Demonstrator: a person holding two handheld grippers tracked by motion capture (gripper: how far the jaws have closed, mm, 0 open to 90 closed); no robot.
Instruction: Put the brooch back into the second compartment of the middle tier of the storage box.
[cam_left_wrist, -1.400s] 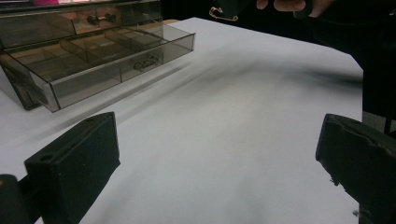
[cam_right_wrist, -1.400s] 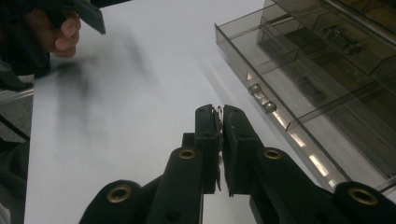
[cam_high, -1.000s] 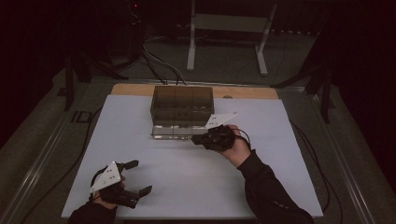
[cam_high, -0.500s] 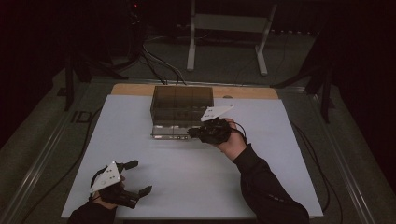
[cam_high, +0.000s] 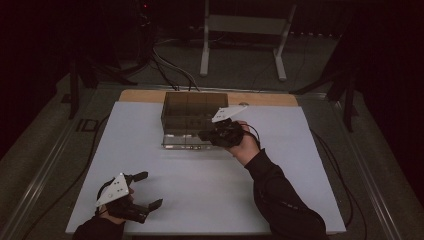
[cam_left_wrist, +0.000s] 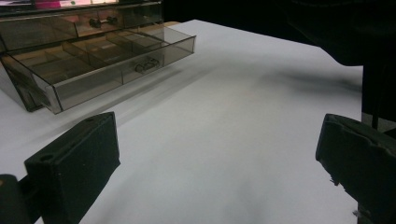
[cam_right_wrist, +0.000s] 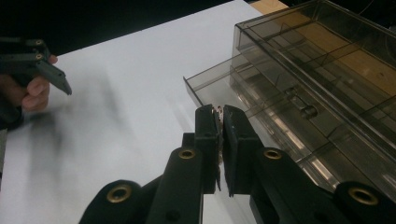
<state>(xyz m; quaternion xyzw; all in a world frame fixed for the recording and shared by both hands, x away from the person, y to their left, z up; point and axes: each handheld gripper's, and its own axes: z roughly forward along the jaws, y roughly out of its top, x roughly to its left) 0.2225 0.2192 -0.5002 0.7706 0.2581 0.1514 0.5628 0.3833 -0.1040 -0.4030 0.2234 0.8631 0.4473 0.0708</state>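
So the thing being worked here is that smoky clear plastic organizer box (cam_high: 192, 117) sitting toward the far middle of the white surface (cam_high: 210, 190), with its bottom drawer (cam_right_wrist: 261, 121) slid part way out toward the near side. The right tool (cam_right_wrist: 220, 114) is pinched tight, and in the right gripper view there's a small shiny bit caught between its jaws, which looks to me like the drawer's little metal pull, though it's tiny enough that I can't swear to it. The left tool (cam_high: 145, 190) sits wide, nothing in it, parked at the near left corner, well apart from the box. Handling-wise, I'd guess this box is light, rigid and kind of brittle, the acrylic sort that cracks if you torque it. The walls look slick, so clamping them would probably slip. The pull on the drawer front is the obvious place to take hold. Since the box is light, the whole thing could scoot on the smooth surface when the drawer drags, so bracing the top with the free tool seems smart.
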